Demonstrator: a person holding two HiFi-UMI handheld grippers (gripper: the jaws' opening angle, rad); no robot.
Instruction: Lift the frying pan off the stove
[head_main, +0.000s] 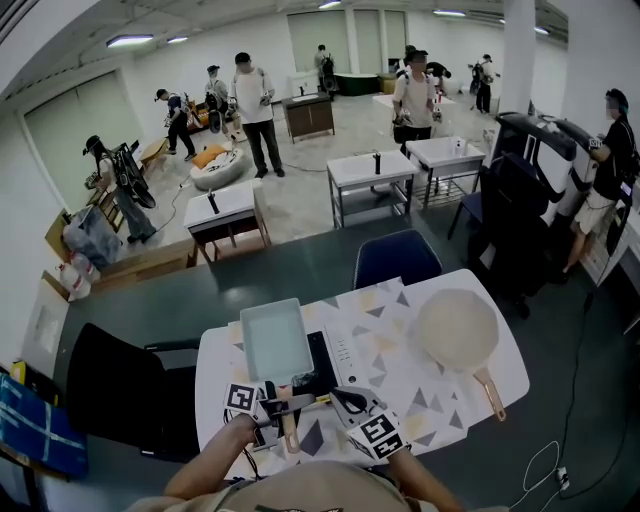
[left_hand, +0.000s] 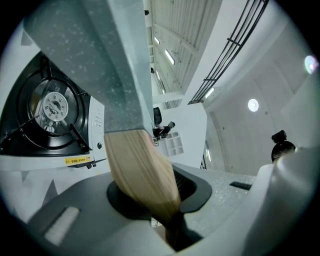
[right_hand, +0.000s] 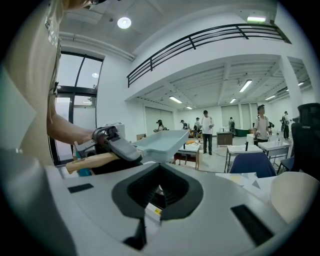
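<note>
Snugly within left tool (head_main: 275, 405): pan handle (left_hand: 142, 172)

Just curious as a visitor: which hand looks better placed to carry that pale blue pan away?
Left, I'd judge. The left gripper is clamped on the wooden handle of the frying pan, which is raised in the air. The right gripper sits beside it, jaws together, holding nothing.

Frying pan (head_main: 276, 342) matt speckled grey; handle (left_hand: 142, 175) pale smooth wood.
</note>
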